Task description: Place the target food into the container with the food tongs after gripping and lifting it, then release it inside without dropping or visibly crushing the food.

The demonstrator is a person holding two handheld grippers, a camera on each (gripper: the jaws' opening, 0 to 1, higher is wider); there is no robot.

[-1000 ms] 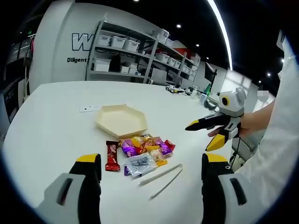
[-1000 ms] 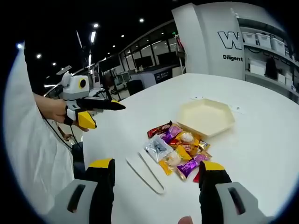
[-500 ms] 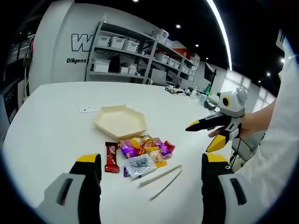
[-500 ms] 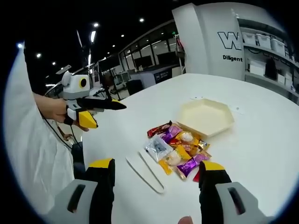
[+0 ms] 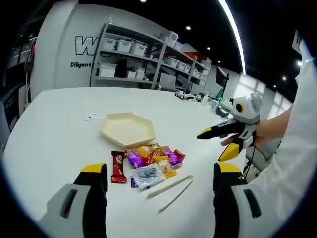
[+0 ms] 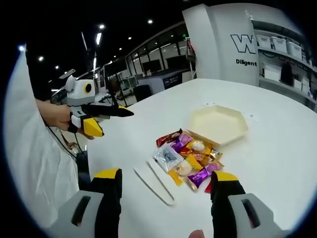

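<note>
Both held above the white table (image 5: 44, 144), clear of everything: left gripper (image 5: 158, 173) and right gripper (image 6: 166, 181), jaws spread wide, empty. Sweets (image 5: 151, 161) piled near the hexagonal tray (image 5: 128, 129), touching its near edge. Tongs (image 5: 171, 188) flat just beside the pile.
</note>
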